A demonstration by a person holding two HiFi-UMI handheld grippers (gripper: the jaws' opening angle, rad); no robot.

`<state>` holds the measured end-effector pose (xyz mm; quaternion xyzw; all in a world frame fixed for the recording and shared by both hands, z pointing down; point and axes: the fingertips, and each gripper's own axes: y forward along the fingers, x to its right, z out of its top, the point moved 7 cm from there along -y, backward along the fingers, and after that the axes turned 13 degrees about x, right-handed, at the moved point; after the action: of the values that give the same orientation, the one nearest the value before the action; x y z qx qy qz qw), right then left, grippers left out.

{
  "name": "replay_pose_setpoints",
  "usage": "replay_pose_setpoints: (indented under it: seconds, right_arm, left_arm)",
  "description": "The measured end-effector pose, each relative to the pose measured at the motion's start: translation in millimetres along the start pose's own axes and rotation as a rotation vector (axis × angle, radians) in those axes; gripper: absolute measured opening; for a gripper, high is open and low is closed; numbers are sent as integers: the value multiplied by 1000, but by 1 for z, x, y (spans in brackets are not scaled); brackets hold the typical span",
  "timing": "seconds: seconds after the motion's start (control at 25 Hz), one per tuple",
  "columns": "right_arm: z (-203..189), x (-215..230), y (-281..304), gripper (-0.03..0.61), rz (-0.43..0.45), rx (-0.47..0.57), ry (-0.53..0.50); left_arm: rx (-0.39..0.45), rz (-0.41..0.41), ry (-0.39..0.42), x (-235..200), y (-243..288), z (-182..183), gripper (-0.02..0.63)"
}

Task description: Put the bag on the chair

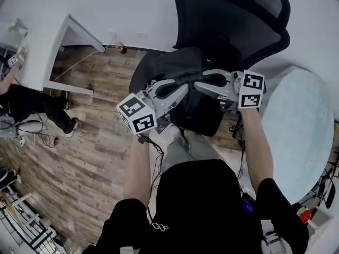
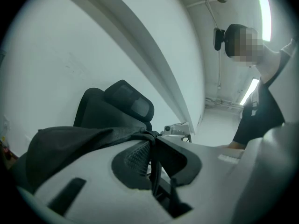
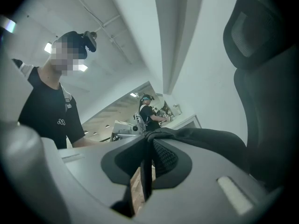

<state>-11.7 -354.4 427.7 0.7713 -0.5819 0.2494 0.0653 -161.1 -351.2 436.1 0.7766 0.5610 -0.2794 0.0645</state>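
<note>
Two grippers meet at the centre of the head view. The left gripper (image 1: 177, 88) has its jaws nearly together, pinched on a black fold of the one bag (image 1: 167, 67). The right gripper (image 1: 205, 81) clamps the same bag likewise — one grip from each side. The bag hangs between them toward 12 o'clock, over the seat of the single black chair (image 1: 233, 15) — whether it rests there I cannot tell. One pale round table (image 1: 302, 126) lies at 3 o'clock, and one other person (image 1: 32, 102) at 9 o'clock.

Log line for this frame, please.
left hand-held gripper: shut on bag | right hand-held gripper: shut on bag | bag: held at chair, seat contact unclear
</note>
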Motion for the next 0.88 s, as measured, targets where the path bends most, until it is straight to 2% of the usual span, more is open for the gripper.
replay_pose_setpoints:
  seconds: [0.12,0.36,0.48,0.56,0.68,0.8,0.88]
  right_arm:
    - [3,40,-6,55,-25,-21,15]
    - [-17,109,-6,55,-49,-85,67]
    - [-39,129,-17,57,-101,-79,119]
    - [-48,136,-27,57,-130,-32,165]
    - [-55,148,-37,59,-229,32,205]
    - [-63,151,-48,85,-371,23,193]
    - [-65,152,-57,103,-449,2,179]
  left_arm:
    - [-21,30,-33,-34,22,-8,34]
    - [-79,126,-92,-97,37,-30,38]
    - [-99,183,-150,-114,42,-55,35]
    - [-86,206,-181,-118,47,-67,31]
    - [-113,283,-167,-126,58,-78,37]
    - [-167,342,-135,-126,65,-89,49]
    - [-170,343,-132,-122,66,-91,106]
